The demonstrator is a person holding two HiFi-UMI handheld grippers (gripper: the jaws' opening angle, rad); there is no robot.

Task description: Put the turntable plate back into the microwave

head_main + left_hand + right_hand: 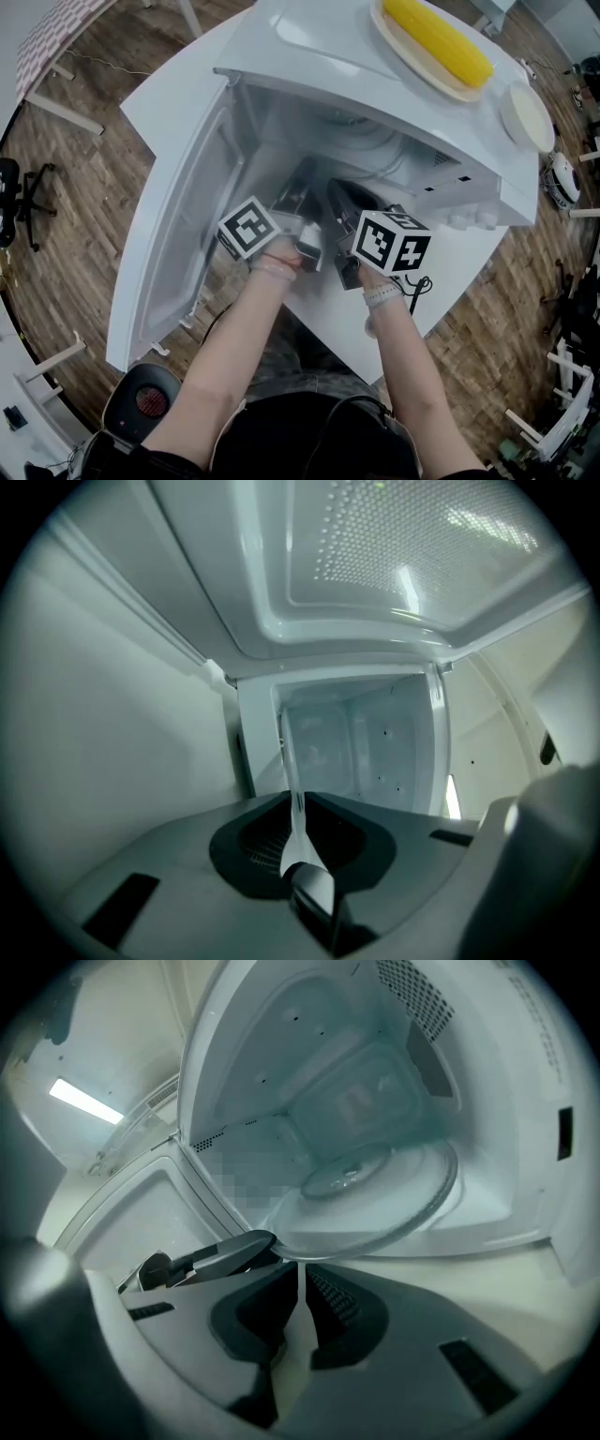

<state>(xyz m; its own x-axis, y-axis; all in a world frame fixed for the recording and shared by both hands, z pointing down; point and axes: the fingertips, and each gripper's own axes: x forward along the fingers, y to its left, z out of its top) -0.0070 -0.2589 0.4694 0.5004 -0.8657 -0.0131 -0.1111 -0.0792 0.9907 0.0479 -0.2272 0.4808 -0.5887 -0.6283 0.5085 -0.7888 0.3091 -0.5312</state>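
You hold two grippers side by side at the mouth of a white microwave [375, 84], which fills the upper middle of the head view. It stands on a white table [178, 94], and its door [178, 216] swings open toward the lower left of the frame.

In the right gripper view, the right gripper [300, 1271] sits at the bottom centre with its jaws clenched on the near rim of the glass turntable plate [375, 1199]. The clear disc spreads up and to the right from the jaws into the microwave's cavity. It is tilted, with its right edge higher than its left. Whether it touches the cavity floor cannot be told.

At the lower left of that same view, the dark tip of the other gripper bites the same rim just beside the right jaws.

In the left gripper view, the left gripper [292, 803] is at the bottom centre. Its jaws are closed on the plate, seen edge-on as a thin pale strip rising between them. The cavity lies beyond it.

In the head view, a yellow ear of corn [436, 39] lies on an oval dish [382, 23] on top of the microwave, at the upper right. A small round white dish [527, 114] sits farther right.
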